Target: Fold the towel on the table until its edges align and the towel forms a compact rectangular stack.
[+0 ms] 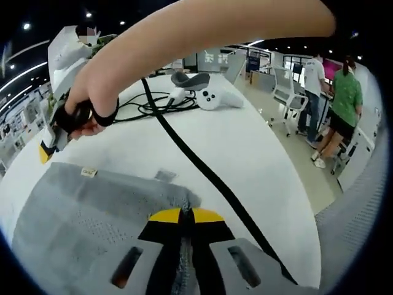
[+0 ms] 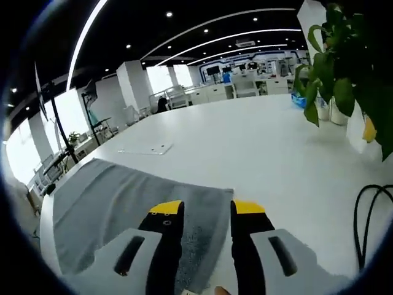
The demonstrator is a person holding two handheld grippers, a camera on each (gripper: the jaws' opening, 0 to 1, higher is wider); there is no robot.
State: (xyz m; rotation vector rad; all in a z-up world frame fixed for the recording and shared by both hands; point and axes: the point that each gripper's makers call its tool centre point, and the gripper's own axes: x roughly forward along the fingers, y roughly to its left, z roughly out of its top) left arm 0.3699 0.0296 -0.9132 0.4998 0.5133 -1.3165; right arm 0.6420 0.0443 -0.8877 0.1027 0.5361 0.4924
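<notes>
A grey towel (image 1: 86,215) lies flat on the white table (image 1: 245,153), a small label (image 1: 89,173) near its far edge. My left gripper (image 1: 186,215) sits at the towel's near corner with its jaws pressed together, and grey fabric shows between them. In the left gripper view a hand holds my right gripper (image 1: 46,147) above the towel's far left side. In the right gripper view the right gripper (image 2: 207,209) stands open over the towel (image 2: 116,196), near its edge, with nothing between its fingers.
A black cable (image 1: 202,172) runs across the table past the towel, and a white controller (image 1: 212,95) lies farther back. A potted plant (image 2: 344,67), a cable loop (image 2: 368,215) and a flat clear sheet (image 2: 144,149) are also on the table. People (image 1: 338,104) stand beyond it.
</notes>
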